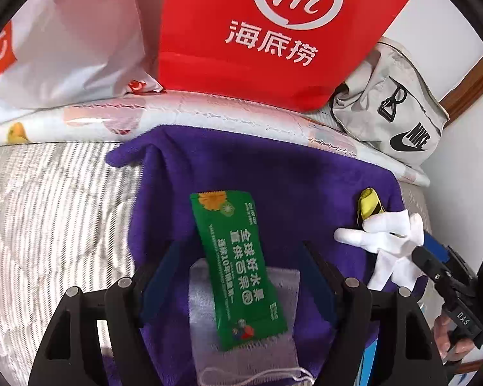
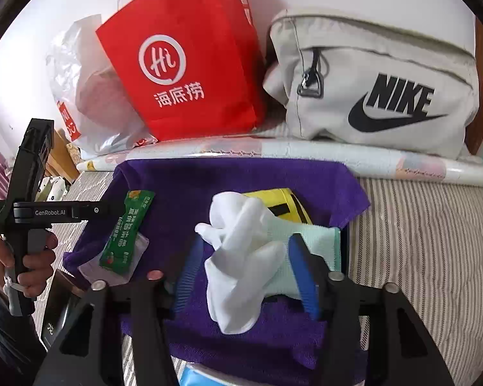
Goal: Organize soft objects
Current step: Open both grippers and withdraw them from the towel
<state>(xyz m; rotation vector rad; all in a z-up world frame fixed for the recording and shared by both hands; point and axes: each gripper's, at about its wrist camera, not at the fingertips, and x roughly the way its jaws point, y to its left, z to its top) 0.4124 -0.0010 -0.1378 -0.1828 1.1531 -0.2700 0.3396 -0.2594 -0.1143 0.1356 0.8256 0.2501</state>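
A purple towel (image 1: 273, 173) lies spread on the bed and also shows in the right wrist view (image 2: 183, 180). On it a green sachet (image 1: 238, 270) rests on a translucent mesh pouch (image 1: 209, 331). My left gripper (image 1: 238, 276) is open, its blue fingers on either side of the sachet. My right gripper (image 2: 244, 276) is open around a crumpled white glove (image 2: 238, 257), which lies over a mint cloth (image 2: 322, 241) and a yellow and black item (image 2: 283, 202). The glove (image 1: 386, 234) also shows at the right of the left wrist view.
A red shopping bag (image 2: 190, 64), a white plastic bag (image 2: 77, 96) and a grey Nike pouch (image 2: 386, 80) stand at the back on a rolled quilt (image 2: 306, 151). Striped bedding (image 2: 428, 241) lies on both sides of the towel. The person's hand (image 2: 13, 257) holds the left gripper's handle.
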